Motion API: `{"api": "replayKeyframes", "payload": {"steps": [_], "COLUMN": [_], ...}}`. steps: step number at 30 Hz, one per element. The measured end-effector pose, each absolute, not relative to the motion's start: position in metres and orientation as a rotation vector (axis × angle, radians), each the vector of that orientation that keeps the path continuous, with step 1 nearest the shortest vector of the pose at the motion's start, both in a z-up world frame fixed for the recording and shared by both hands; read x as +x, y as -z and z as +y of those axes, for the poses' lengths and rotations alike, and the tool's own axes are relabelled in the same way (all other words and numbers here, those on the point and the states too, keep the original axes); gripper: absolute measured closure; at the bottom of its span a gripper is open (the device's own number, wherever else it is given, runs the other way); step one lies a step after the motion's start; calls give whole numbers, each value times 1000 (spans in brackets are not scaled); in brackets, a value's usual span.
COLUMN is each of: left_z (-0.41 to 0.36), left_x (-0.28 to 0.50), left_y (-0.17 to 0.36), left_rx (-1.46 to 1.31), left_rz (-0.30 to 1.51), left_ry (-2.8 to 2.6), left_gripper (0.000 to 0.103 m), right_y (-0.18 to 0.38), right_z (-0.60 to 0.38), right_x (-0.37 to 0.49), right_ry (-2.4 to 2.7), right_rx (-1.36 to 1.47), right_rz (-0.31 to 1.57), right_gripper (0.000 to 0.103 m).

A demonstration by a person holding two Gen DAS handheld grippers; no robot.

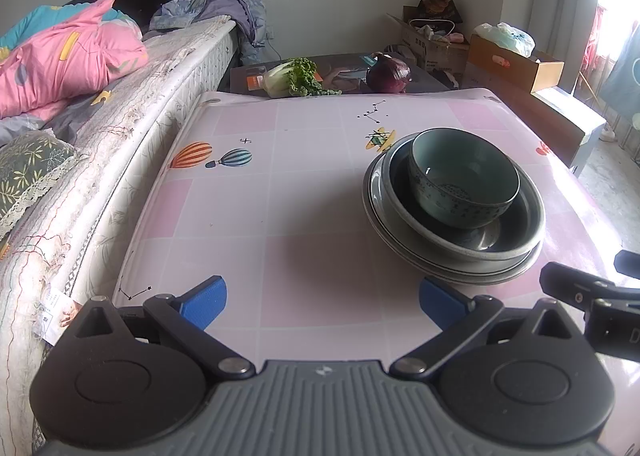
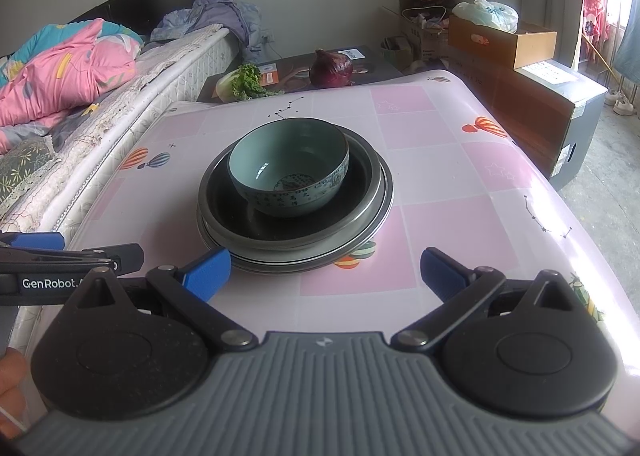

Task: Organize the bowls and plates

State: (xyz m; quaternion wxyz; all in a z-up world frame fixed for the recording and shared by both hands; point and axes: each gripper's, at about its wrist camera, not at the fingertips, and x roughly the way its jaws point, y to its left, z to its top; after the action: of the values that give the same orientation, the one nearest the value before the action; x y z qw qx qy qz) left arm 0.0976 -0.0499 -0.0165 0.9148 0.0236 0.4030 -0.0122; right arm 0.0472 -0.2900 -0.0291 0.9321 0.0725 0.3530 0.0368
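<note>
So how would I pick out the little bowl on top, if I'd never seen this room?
Find the table with the pink checked cloth beside the bed. On it sits one stack of grey plates. The teal bowl sits on top: the smallest and deepest piece, with dark writing around its outside.

A home bedroom: an unmade bed with a pink quilt beside the surface, cardboard boxes along the wall, probably laundry hanging by the window.
</note>
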Motion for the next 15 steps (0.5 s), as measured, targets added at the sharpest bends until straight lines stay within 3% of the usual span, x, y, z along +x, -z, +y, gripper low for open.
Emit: {"api": "replayKeyframes", "payload": {"steps": [15], "left_z": [-49], "left_x": [97], "left_y": [18], "left_rx": [47], "left_rz": [835], "left_ry": [24], "left_gripper": [0], "right_y": [29], "right_z": [-289], "right_x": [47], "right_ry": [-75], "right_rx": [147], "right_rz": [725], "right_gripper": [1]}}
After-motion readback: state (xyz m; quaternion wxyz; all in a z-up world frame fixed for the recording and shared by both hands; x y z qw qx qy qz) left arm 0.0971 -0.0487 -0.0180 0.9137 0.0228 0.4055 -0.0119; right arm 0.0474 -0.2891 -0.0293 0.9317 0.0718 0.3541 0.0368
